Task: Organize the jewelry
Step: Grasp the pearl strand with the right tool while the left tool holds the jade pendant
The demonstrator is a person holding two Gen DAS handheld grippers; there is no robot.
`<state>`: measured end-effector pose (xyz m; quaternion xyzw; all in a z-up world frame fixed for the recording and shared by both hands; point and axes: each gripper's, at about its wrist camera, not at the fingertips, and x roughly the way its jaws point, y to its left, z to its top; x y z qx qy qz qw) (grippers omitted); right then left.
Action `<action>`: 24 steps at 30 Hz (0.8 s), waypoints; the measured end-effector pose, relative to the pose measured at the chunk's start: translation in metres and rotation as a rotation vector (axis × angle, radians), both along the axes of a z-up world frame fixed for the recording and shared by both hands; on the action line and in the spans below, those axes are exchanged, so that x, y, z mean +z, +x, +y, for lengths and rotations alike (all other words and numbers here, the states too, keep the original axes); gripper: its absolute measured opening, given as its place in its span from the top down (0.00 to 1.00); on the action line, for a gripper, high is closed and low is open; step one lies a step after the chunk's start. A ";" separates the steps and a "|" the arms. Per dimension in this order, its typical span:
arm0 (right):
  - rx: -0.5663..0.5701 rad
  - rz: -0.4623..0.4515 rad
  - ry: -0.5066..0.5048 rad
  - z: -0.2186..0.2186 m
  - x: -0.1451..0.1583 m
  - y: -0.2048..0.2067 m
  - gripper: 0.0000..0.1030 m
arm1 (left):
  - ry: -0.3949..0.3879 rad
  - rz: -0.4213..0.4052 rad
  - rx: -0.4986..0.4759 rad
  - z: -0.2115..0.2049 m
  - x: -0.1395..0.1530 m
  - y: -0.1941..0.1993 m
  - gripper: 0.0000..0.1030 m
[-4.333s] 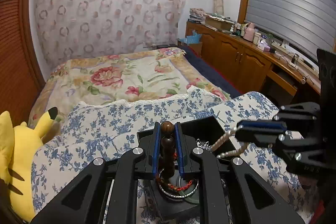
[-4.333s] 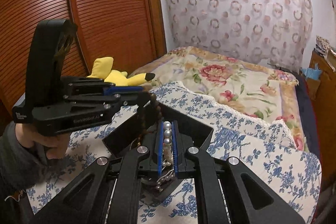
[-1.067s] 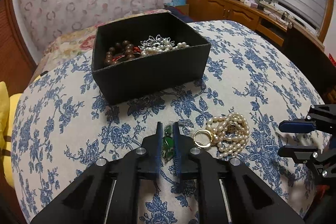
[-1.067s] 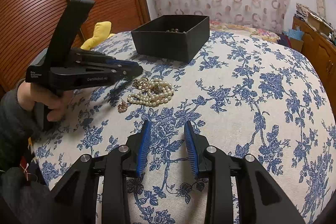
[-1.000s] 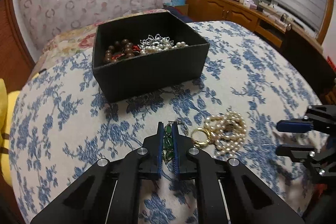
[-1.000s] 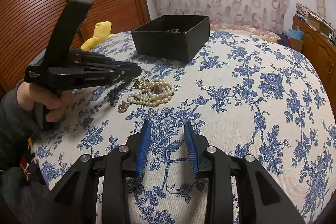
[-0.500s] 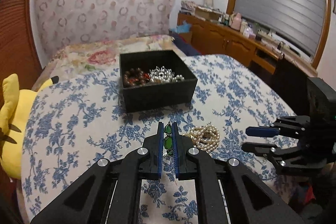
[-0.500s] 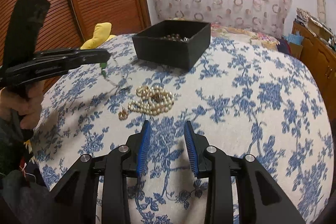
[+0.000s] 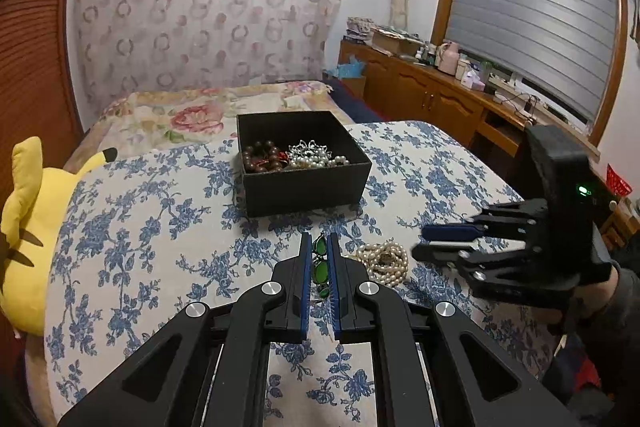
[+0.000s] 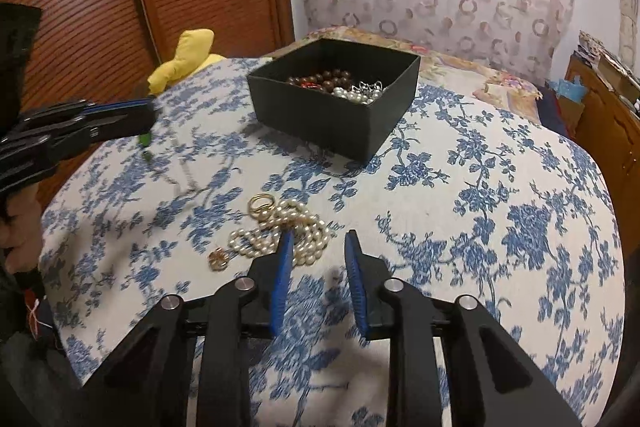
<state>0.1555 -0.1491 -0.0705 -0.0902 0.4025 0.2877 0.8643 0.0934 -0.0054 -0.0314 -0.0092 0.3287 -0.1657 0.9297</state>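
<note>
My left gripper (image 9: 319, 241) is shut on a green stone necklace (image 9: 320, 269) and holds it above the table; in the right wrist view its green stones (image 10: 145, 143) hang from the left gripper (image 10: 150, 115) with a thin chain trailing down. A black box (image 9: 304, 163) behind holds brown beads (image 9: 262, 161) and silver and pearl pieces (image 9: 316, 155). A pearl necklace (image 9: 382, 261) lies on the floral cloth. My right gripper (image 10: 318, 241) is open and empty, low over the pearl necklace (image 10: 288, 231), beside gold rings (image 10: 262, 205) and a small gold piece (image 10: 219, 259).
A yellow plush toy (image 9: 32, 223) lies at the table's left edge. A bed (image 9: 192, 111) stands behind the table, and wooden cabinets (image 9: 432, 99) line the right wall. The black box also shows in the right wrist view (image 10: 332, 115).
My left gripper closed on the green necklace and lifted it off the cloth, rising and pulling back. My right gripper stayed open and moved forward to the pearl necklace.
</note>
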 end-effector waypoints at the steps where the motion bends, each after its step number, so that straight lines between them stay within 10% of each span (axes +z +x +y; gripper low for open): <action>1: -0.003 0.002 -0.007 0.002 -0.002 0.003 0.75 | 0.000 0.002 0.000 0.000 -0.001 0.000 0.94; 24: 0.000 0.011 -0.099 0.019 -0.018 0.033 0.80 | -0.005 0.023 -0.008 -0.002 -0.011 -0.001 0.94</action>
